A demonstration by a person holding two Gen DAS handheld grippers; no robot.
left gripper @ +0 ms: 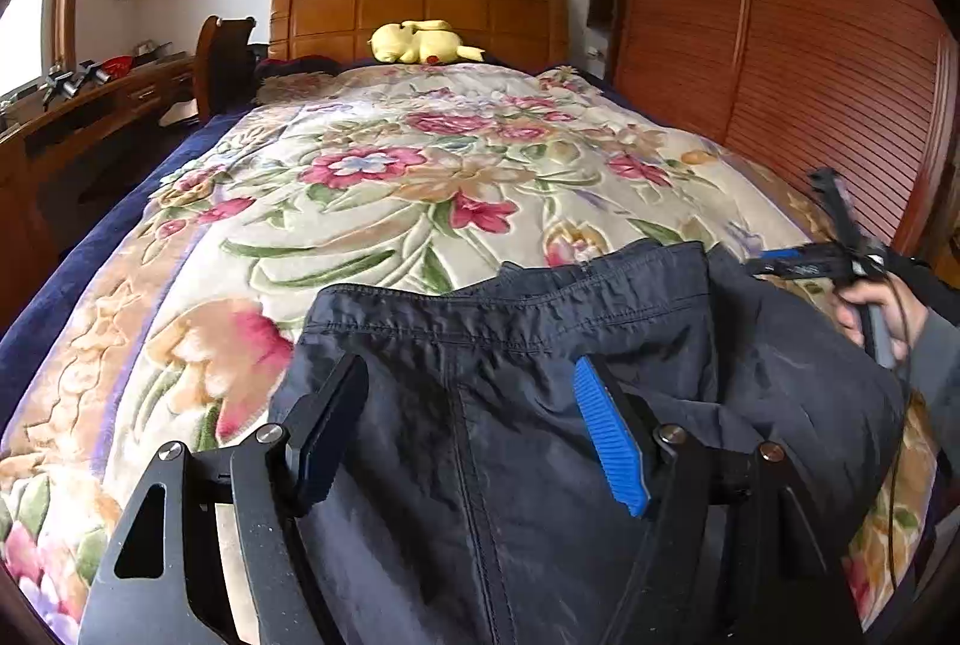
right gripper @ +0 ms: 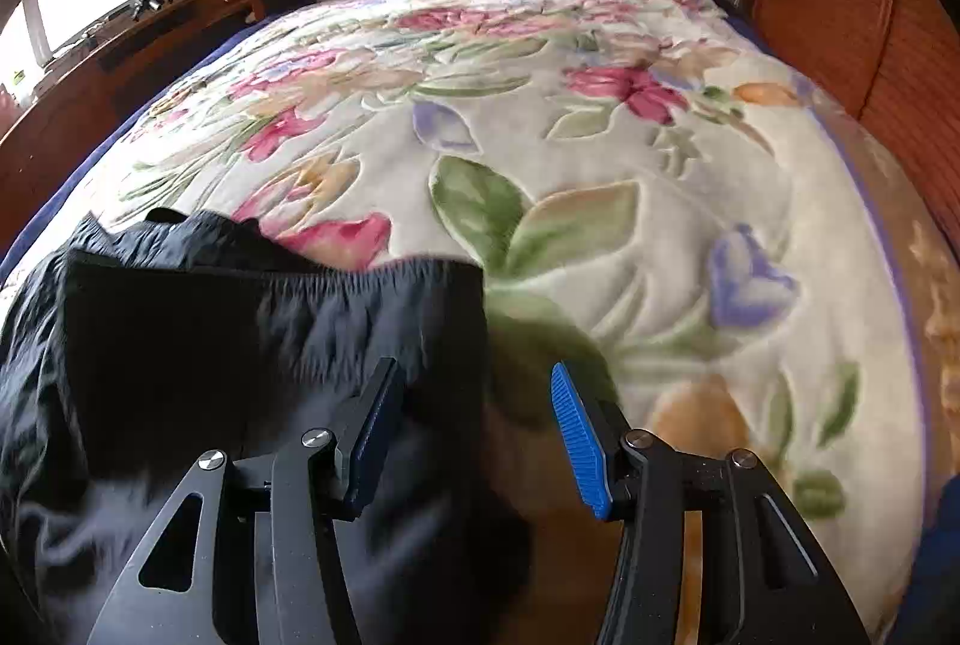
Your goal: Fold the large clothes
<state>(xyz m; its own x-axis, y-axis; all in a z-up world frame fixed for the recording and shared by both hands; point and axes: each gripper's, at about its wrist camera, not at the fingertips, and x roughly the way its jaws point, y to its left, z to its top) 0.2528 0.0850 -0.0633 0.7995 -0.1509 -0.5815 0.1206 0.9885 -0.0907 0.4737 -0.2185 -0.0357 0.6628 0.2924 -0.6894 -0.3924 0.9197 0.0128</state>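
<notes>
Left gripper [left gripper: 471, 429] spread above dark trousers [left gripper: 540, 405] bunched at bed's [left gripper: 72, 249] foot edge. Right gripper [right gripper: 474, 432] also spread, straddling the waistband corner, nothing pinched. Risk: slick fabric slipping from a shallow bite, layers separating mid-fold.

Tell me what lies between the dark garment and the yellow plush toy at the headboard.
Only bare floral blanket lies between the dark garment and the yellow plush toy; both wrist views show it.

one dark jacket [left gripper: 540, 405], one flowery blanket [left gripper: 384, 177], one yellow plush toy [left gripper: 420, 42], two grippers: left gripper [left gripper: 474, 429], right gripper [right gripper: 474, 435].
</notes>
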